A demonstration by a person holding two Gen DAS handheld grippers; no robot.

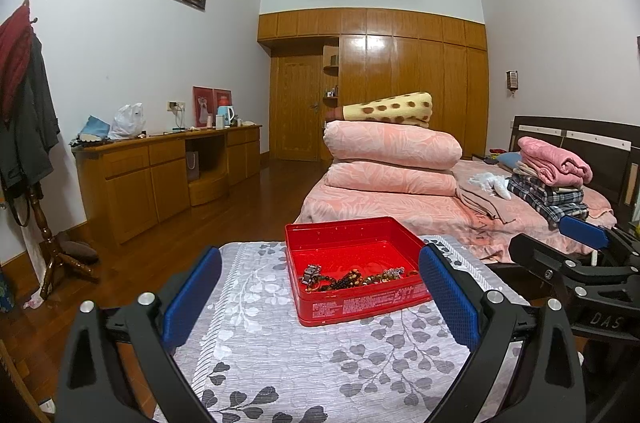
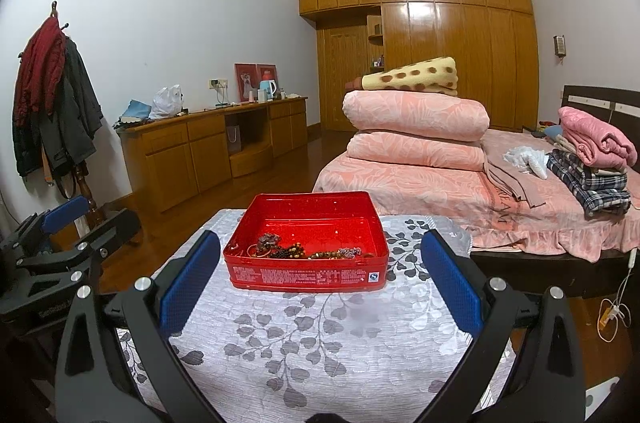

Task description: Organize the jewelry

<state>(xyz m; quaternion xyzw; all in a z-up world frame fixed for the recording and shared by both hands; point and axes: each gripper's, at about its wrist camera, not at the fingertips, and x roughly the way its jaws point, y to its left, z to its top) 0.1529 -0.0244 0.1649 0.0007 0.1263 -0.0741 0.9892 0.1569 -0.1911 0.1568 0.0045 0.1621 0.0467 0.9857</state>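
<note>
Left gripper held above leaf-print cloth, blue pads spread wide, nothing between. Red tin just ahead, slightly right of centre, lid off. Beaded bracelets and metal pieces heaped at tin's near wall. Right gripper far right, beside tin, apart. Bed beyond tin.
</note>
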